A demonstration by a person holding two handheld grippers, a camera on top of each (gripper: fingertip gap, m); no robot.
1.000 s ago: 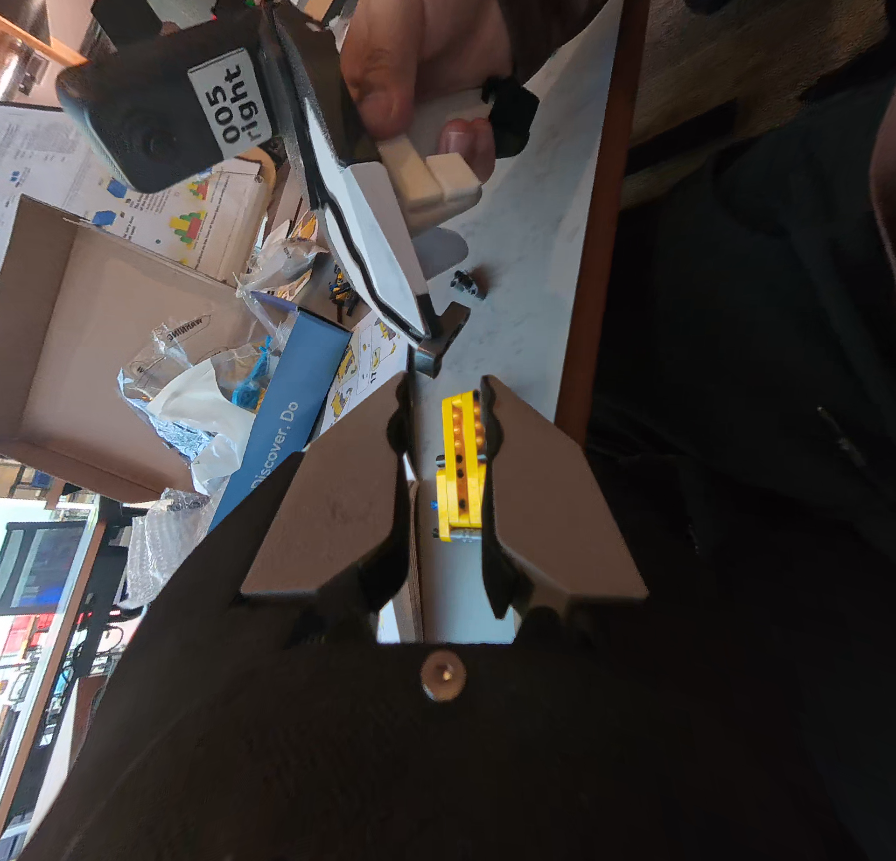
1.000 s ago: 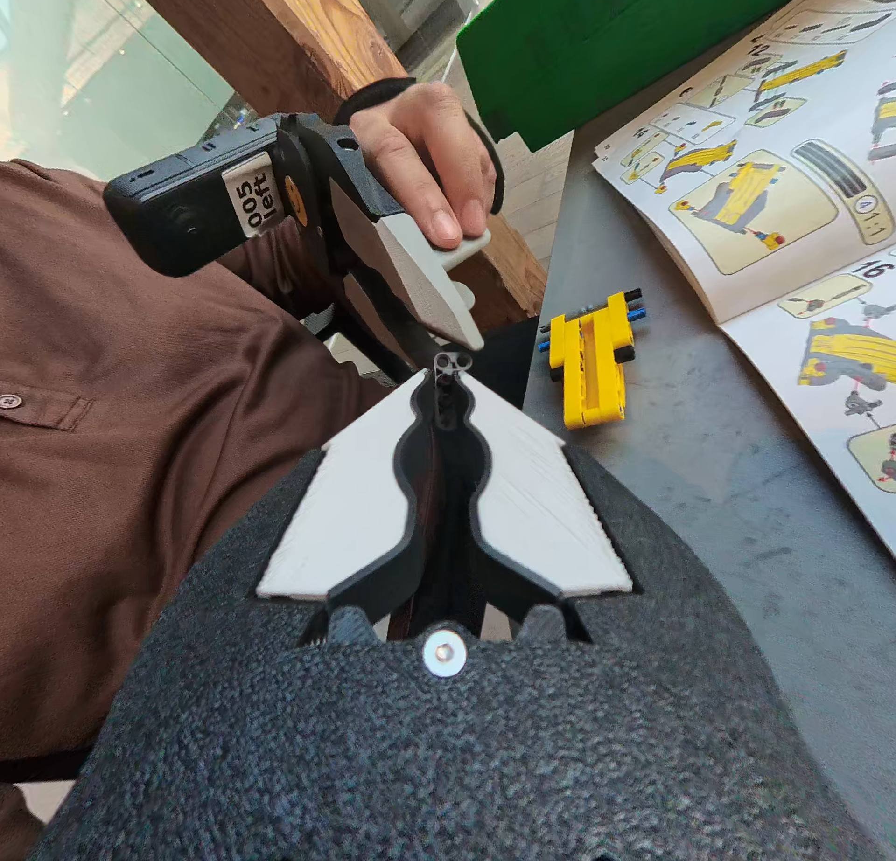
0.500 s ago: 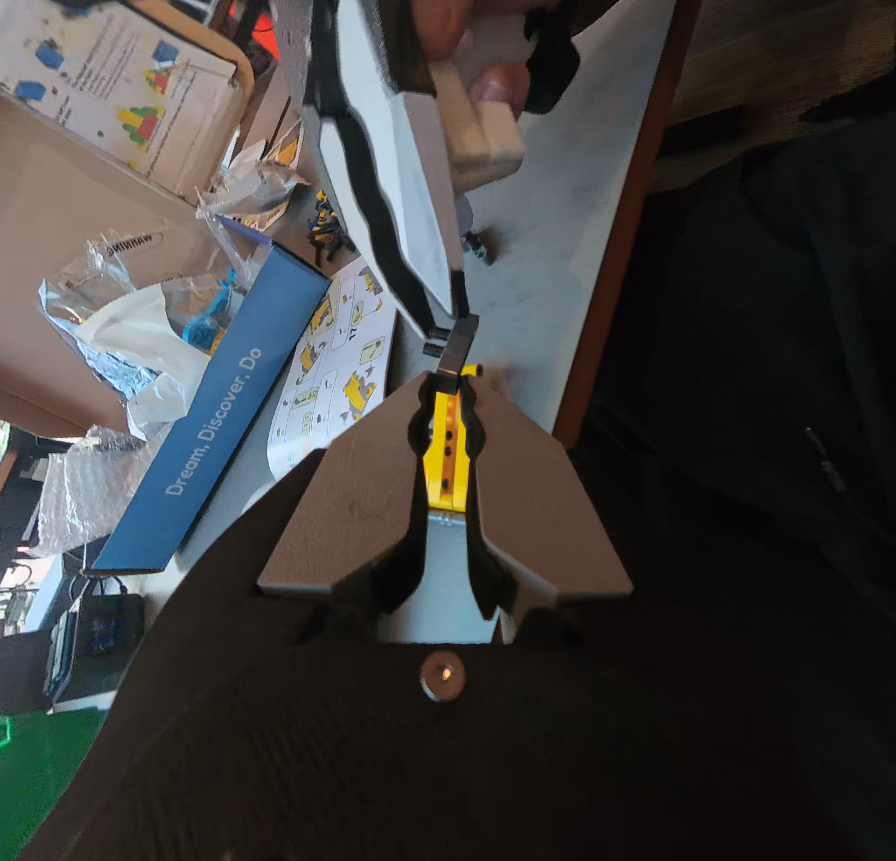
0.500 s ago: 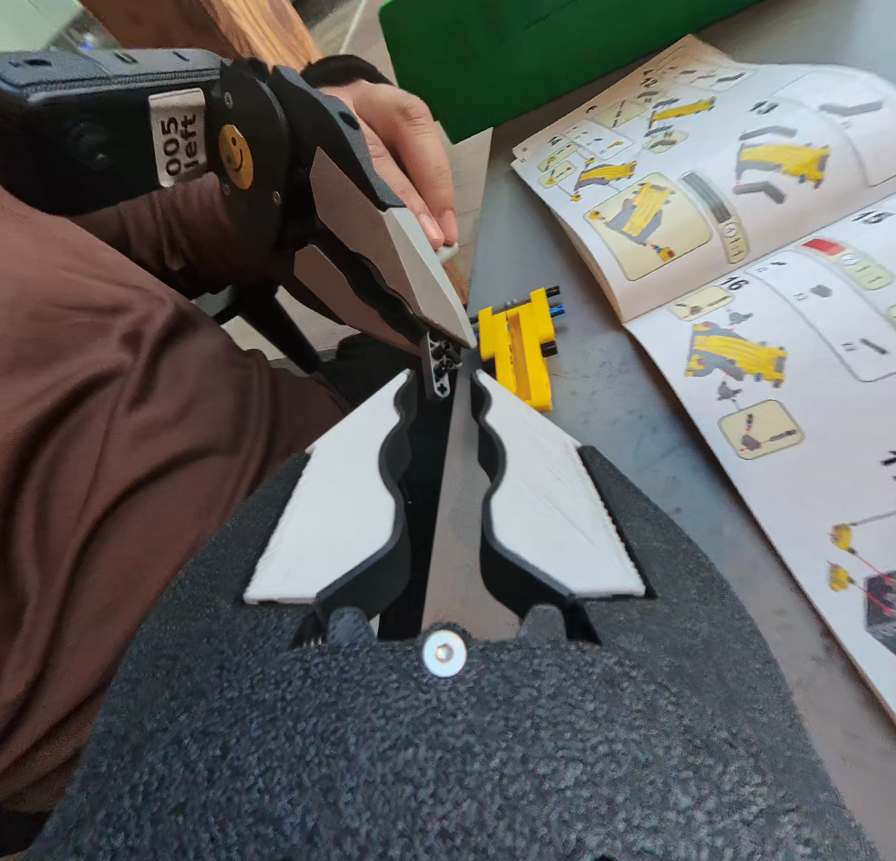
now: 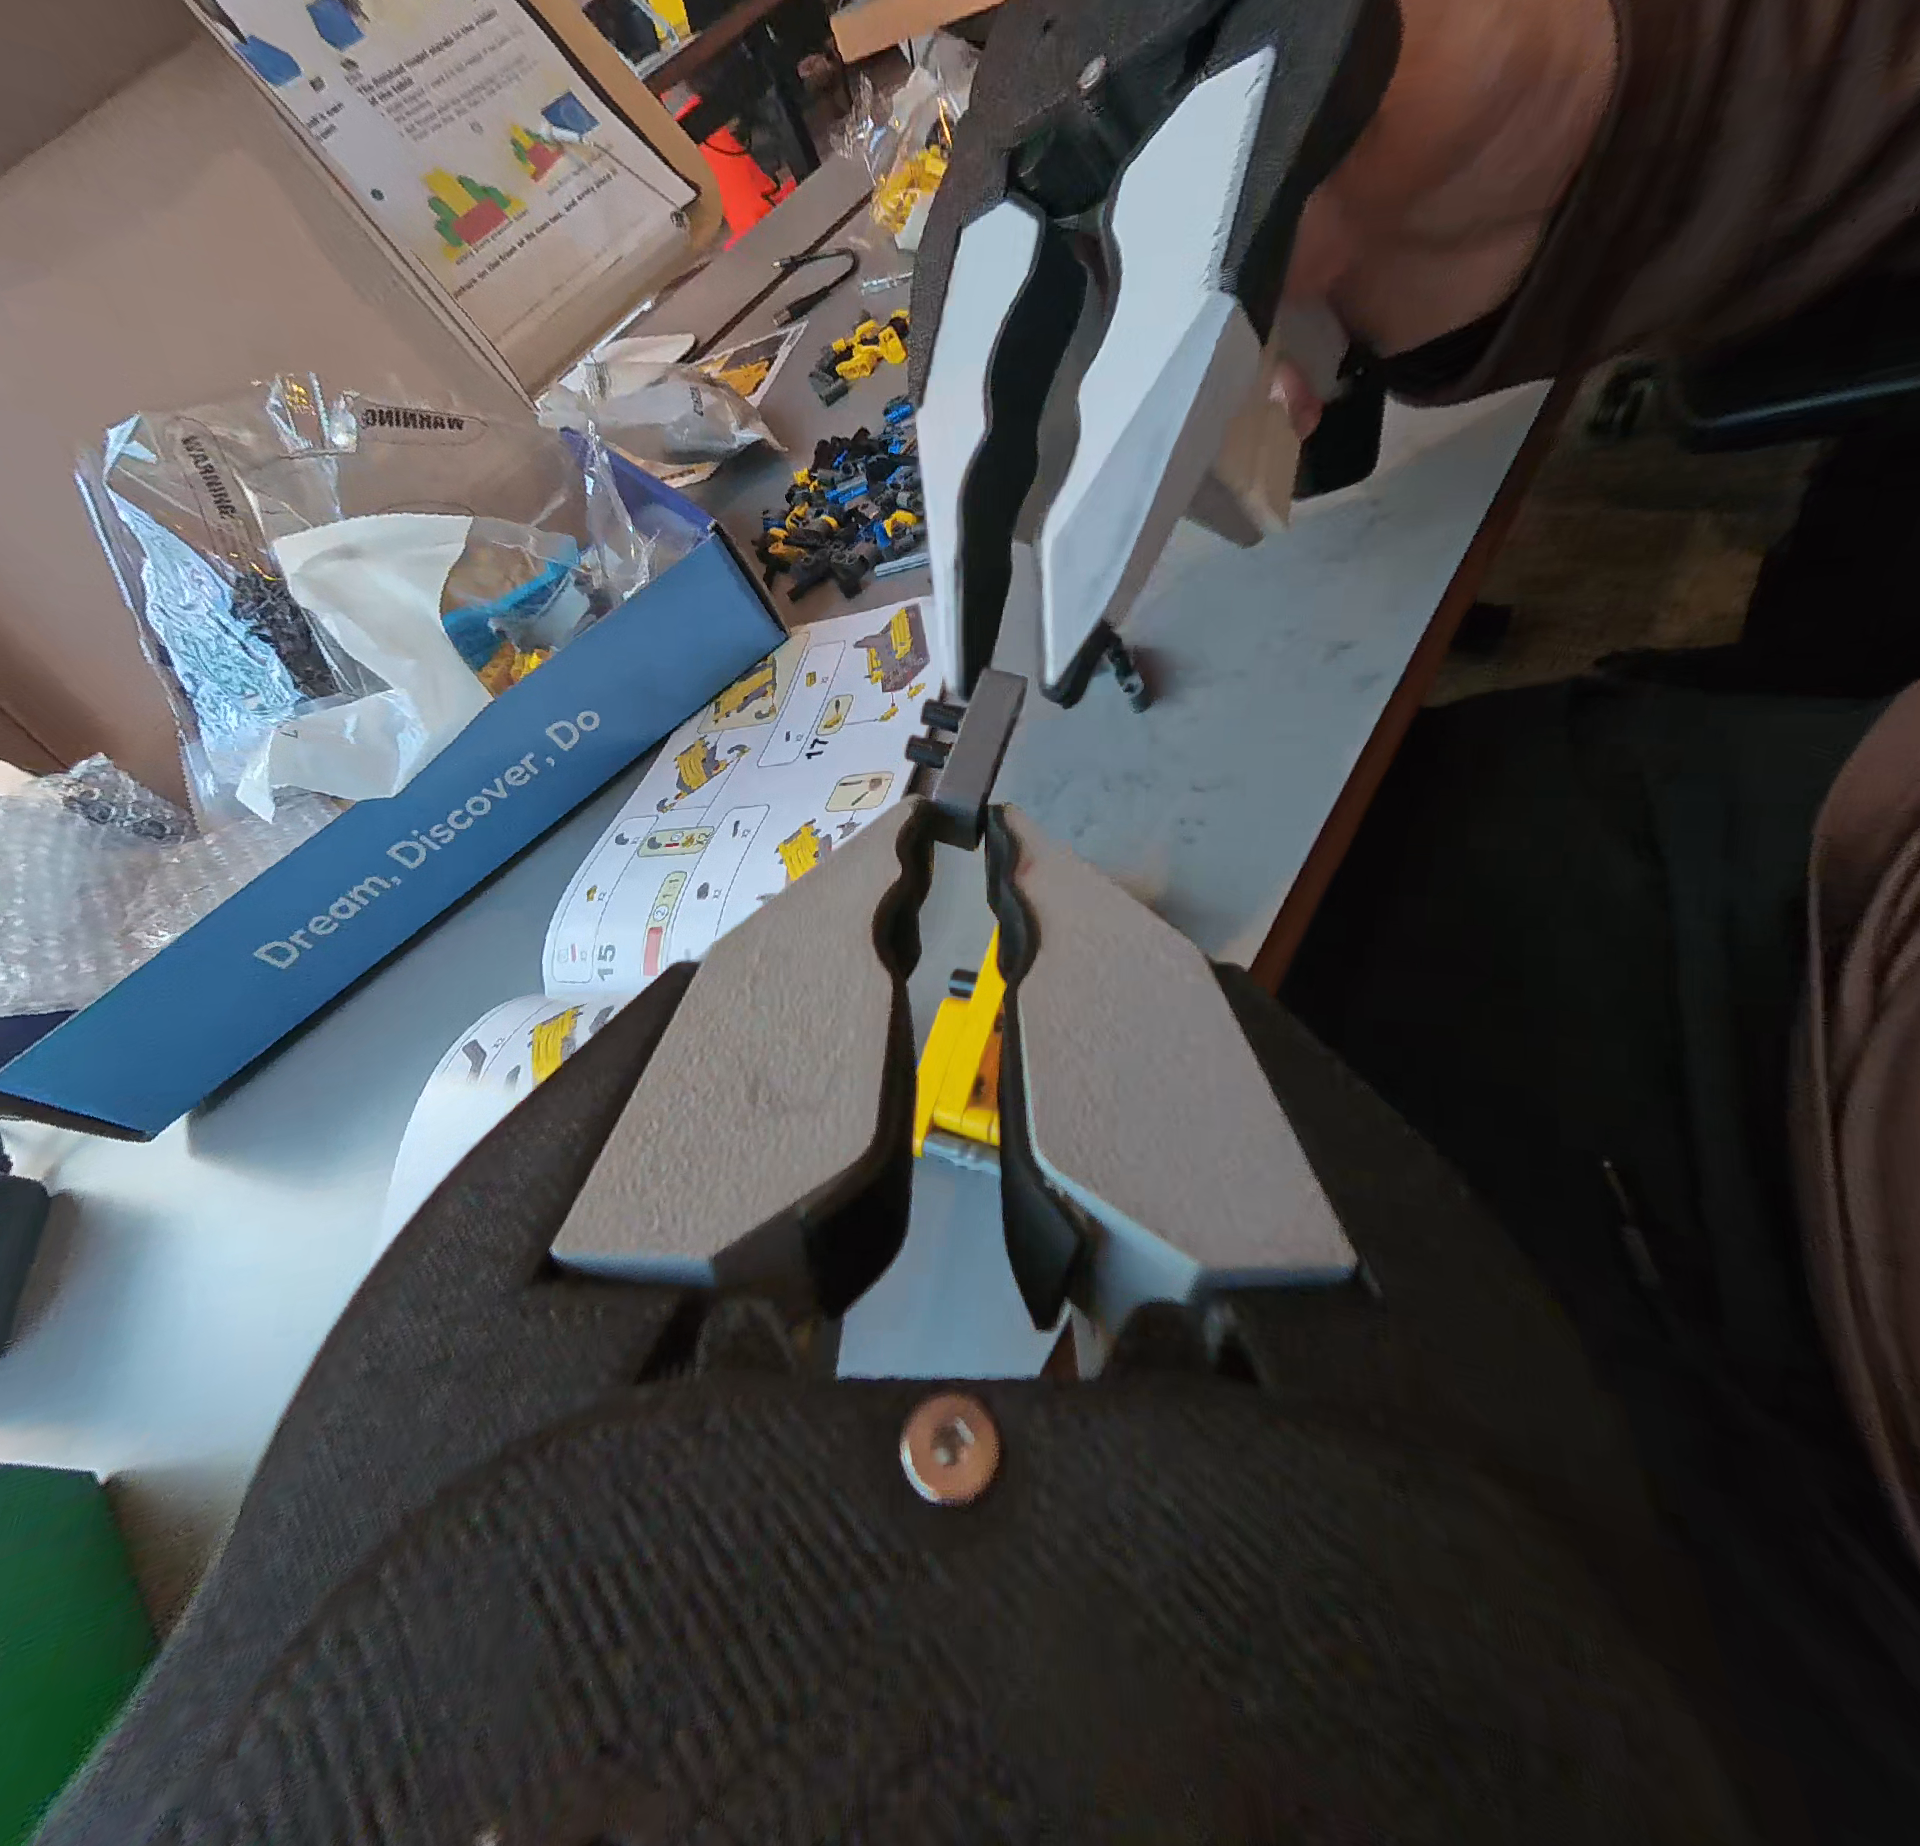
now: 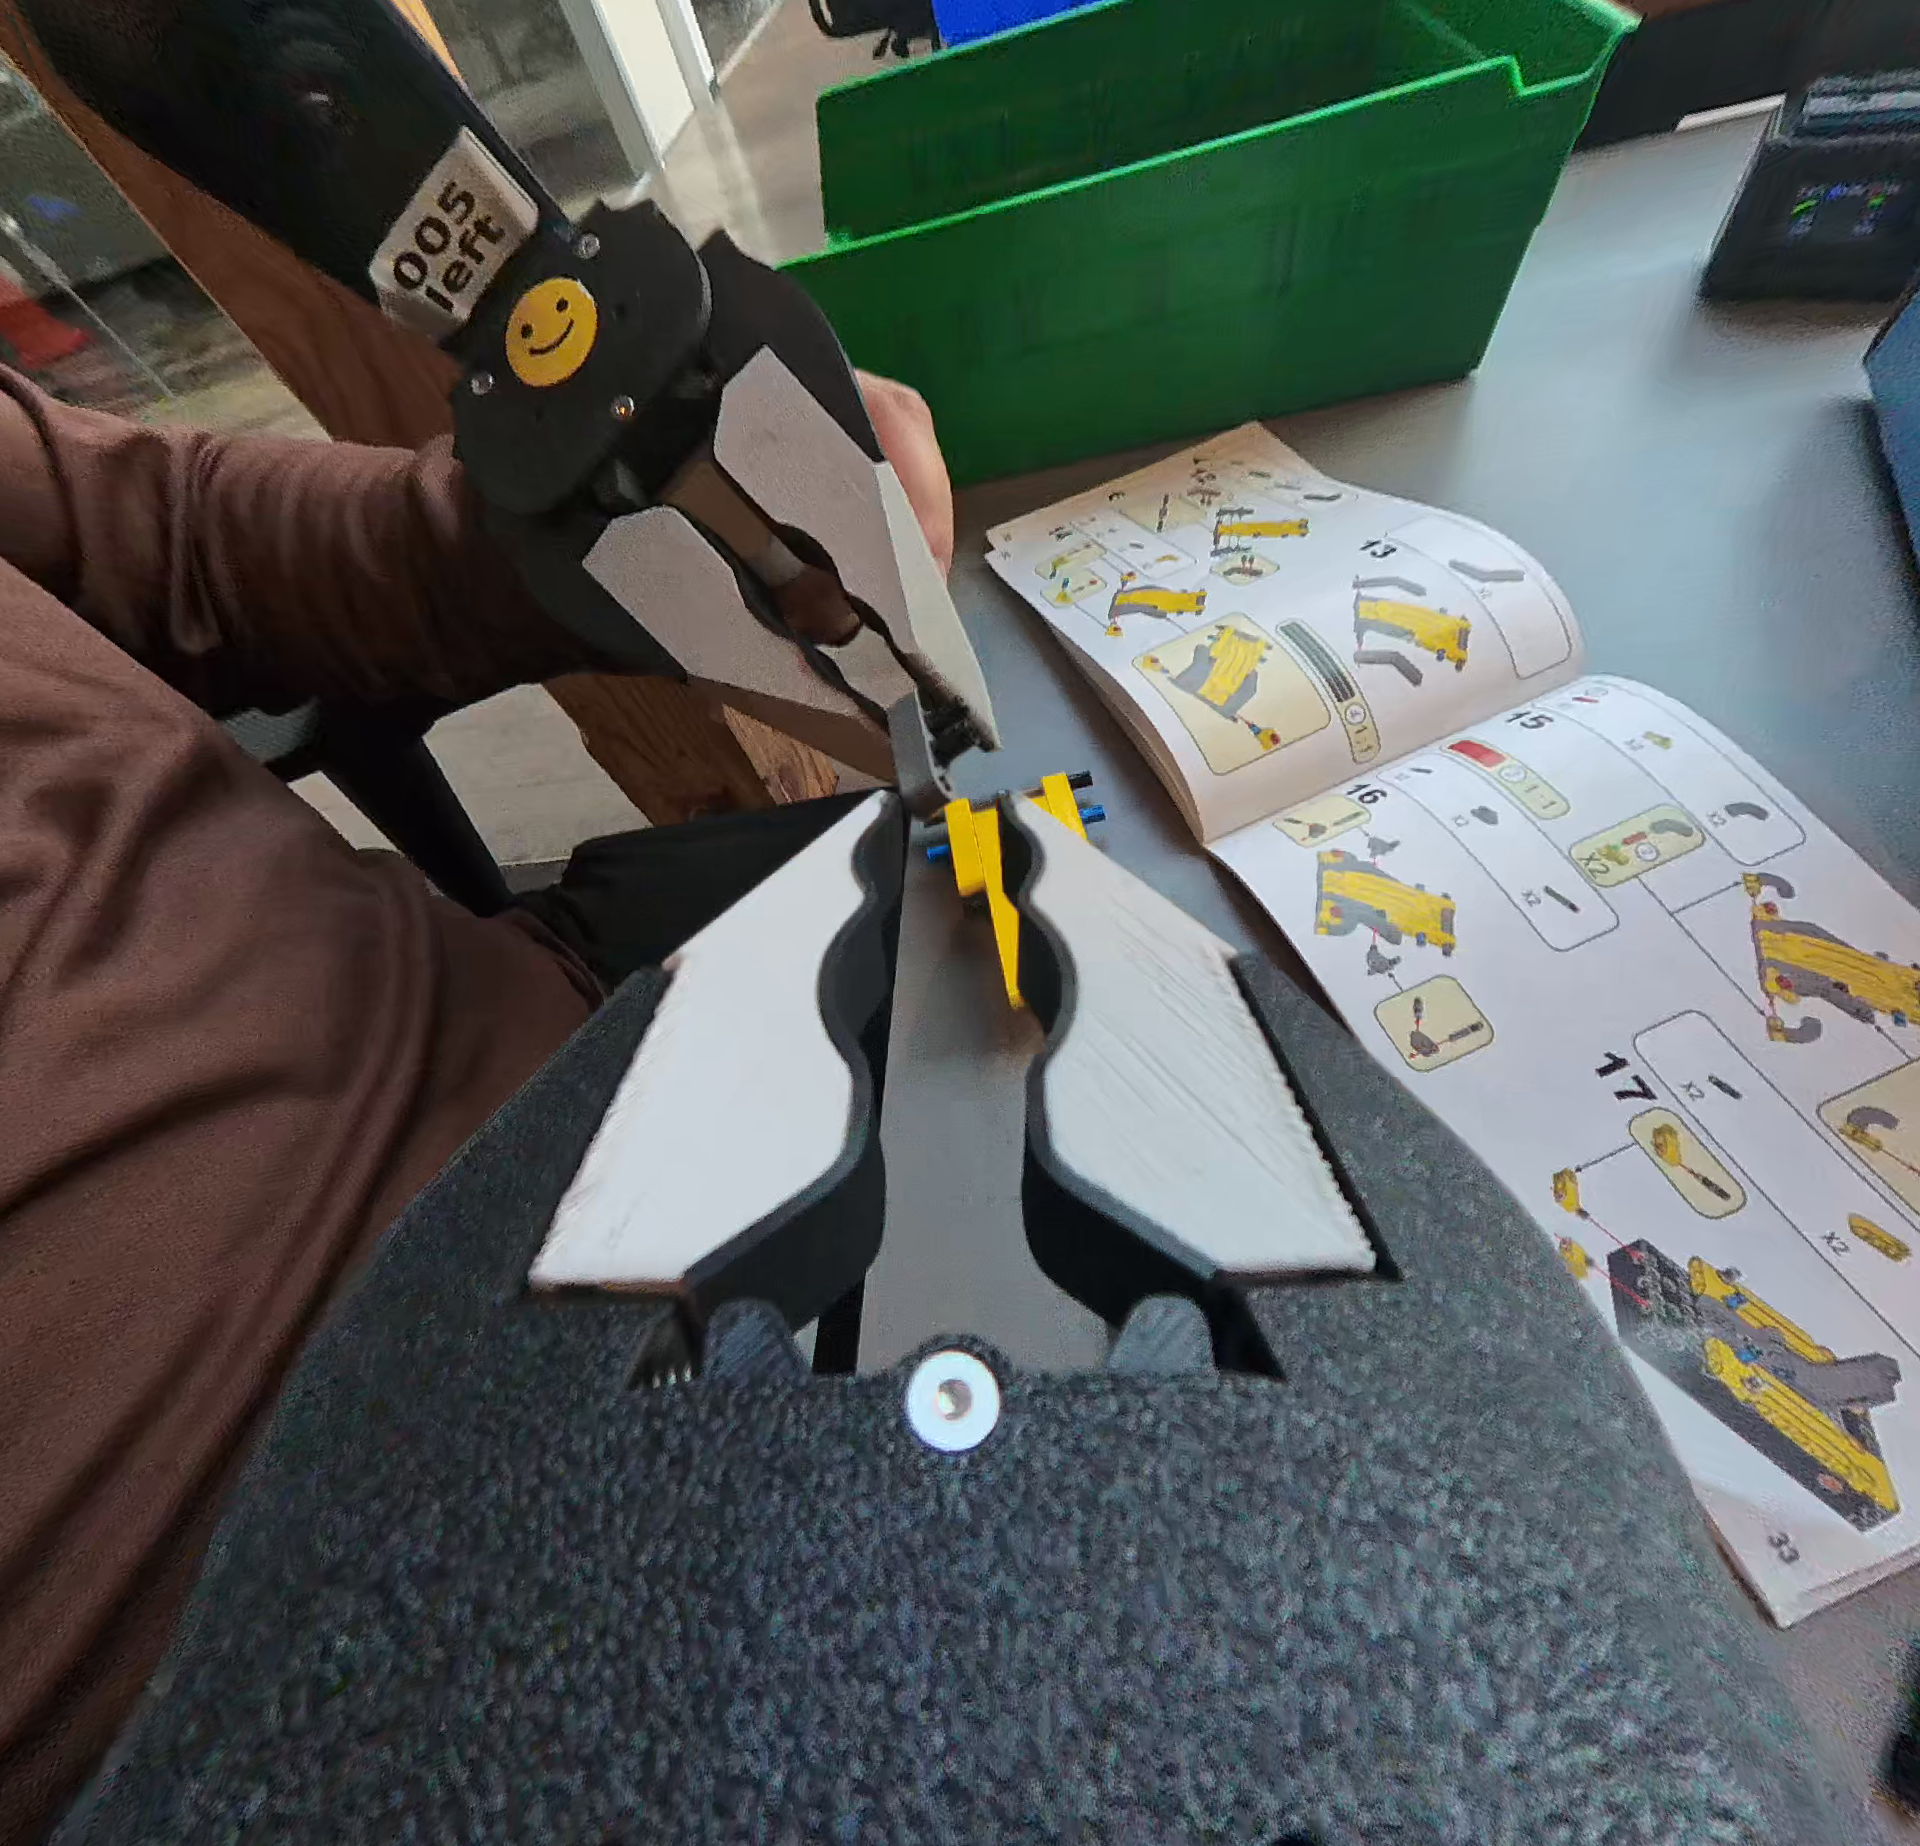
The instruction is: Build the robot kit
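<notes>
My left gripper (image 5: 954,828) is shut on a small dark grey beam (image 5: 971,757) with black pins on its side, held above the grey table. My right gripper (image 6: 951,807) is open, and its left fingertip rests by the top of the beam (image 6: 912,757). The right gripper also shows in the left wrist view (image 5: 1029,679), and the left gripper in the right wrist view (image 6: 935,726). A yellow brick assembly (image 6: 982,861) with blue and black pins lies on the table just beneath both grippers. It shows through my left gripper's gap (image 5: 956,1058).
An open instruction booklet (image 6: 1455,757) lies right of the assembly. A green bin (image 6: 1195,258) and a black device (image 6: 1829,207) stand beyond it. A blue box (image 5: 468,820), plastic bags (image 5: 343,549), a cardboard box (image 5: 156,269) and a pile of small parts (image 5: 842,508) are nearby. The table edge (image 5: 1382,736) is close. The grippers are tip to tip, or close to it.
The right gripper brought the grey beam to my left gripper's tips. The left gripper, open before, closed on it, and the right gripper opened and let go.
</notes>
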